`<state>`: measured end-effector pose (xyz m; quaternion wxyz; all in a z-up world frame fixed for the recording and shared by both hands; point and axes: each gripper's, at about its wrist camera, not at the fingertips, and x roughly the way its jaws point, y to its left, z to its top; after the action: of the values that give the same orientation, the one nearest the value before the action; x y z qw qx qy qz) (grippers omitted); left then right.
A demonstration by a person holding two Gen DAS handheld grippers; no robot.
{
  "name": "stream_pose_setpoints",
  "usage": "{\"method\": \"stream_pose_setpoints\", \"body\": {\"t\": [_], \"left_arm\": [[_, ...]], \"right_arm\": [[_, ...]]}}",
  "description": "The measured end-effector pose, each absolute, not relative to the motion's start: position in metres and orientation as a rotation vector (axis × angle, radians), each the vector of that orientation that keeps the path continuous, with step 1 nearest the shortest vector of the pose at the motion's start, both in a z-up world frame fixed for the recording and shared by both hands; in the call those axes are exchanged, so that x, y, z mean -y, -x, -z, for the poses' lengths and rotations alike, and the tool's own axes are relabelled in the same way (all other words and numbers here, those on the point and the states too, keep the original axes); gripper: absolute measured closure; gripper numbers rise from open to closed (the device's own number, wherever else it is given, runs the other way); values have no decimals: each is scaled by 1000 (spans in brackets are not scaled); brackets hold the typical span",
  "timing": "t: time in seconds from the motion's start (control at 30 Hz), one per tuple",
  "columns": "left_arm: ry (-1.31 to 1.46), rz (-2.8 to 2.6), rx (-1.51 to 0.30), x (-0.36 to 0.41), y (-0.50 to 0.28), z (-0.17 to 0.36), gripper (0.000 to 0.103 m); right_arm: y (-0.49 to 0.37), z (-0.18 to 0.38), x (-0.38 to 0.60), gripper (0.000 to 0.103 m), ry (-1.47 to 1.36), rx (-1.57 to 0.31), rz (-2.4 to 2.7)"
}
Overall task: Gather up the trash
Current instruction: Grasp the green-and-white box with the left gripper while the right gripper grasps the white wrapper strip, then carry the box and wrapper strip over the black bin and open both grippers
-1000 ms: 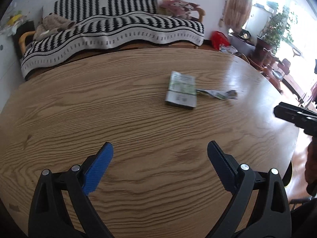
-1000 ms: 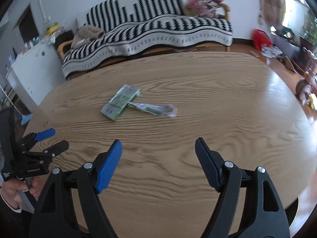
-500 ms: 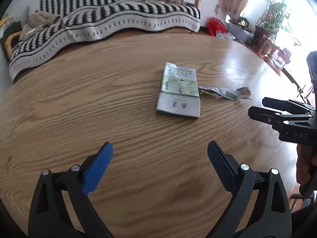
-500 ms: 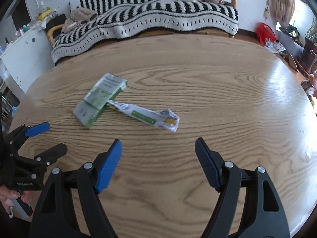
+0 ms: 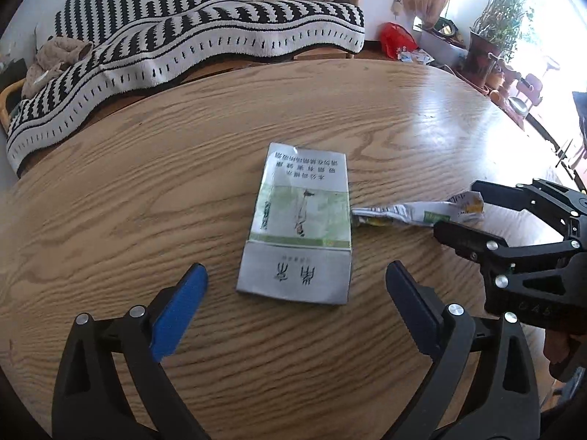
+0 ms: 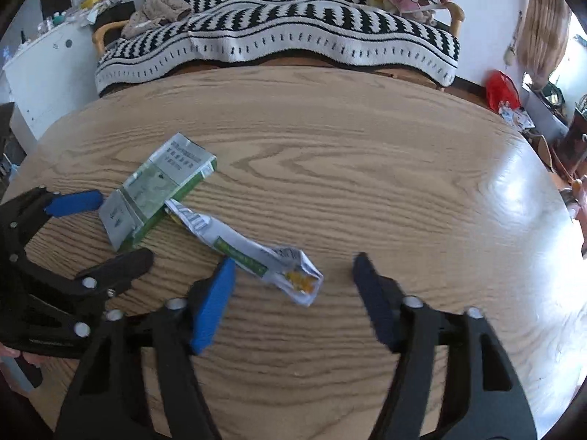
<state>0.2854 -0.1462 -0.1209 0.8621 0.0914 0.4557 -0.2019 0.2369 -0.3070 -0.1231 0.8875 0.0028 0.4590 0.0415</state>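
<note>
Trash lies on the wooden table (image 5: 110, 190): a flattened carton (image 5: 299, 225) just ahead of the wide-spread, empty left gripper (image 5: 293, 300), and a crumpled wrapper (image 6: 253, 253) between the parted, empty right gripper's (image 6: 293, 271) fingertips, touching the carton.

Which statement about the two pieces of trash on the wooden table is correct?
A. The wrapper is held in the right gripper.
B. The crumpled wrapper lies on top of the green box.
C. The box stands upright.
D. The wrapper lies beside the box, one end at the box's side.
D: the crumpled wrapper lies flat on the table, one end at the side of the flat-lying green box; the right gripper is open around its other end.
</note>
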Motion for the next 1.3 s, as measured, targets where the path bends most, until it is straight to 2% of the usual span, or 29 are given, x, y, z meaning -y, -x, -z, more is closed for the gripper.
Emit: {"method": "stream_pose_setpoints", "body": {"t": [0.03, 0.1, 0.13, 0.17, 0.47, 0.73, 1.03, 1.3], "left_arm": [[-193, 424, -950, 147, -285, 121, 9], [-216, 411, -932, 148, -282, 120, 23], [-245, 401, -913, 150, -280, 119, 43], [-240, 410, -914, 149, -279, 117, 49], [-205, 406, -932, 135, -261, 110, 49], [-189, 436, -887, 144, -238, 81, 49], [-191, 583, -835, 215, -186, 51, 49], [-229, 828, -774, 330, -104, 32, 49]], "right_arm": [[-236, 122, 307, 70, -8, -953, -91], [-235, 120, 311, 80, -56, -969, -120], [-235, 118, 312, 85, -84, -965, -132], [-234, 117, 315, 89, -105, -962, -135], [-212, 95, 322, 90, -122, -921, -113], [-170, 69, 339, 90, -137, -870, -60], [-76, 39, 419, 90, -213, -789, 116], [36, 26, 523, 90, -285, -747, 359]]}}
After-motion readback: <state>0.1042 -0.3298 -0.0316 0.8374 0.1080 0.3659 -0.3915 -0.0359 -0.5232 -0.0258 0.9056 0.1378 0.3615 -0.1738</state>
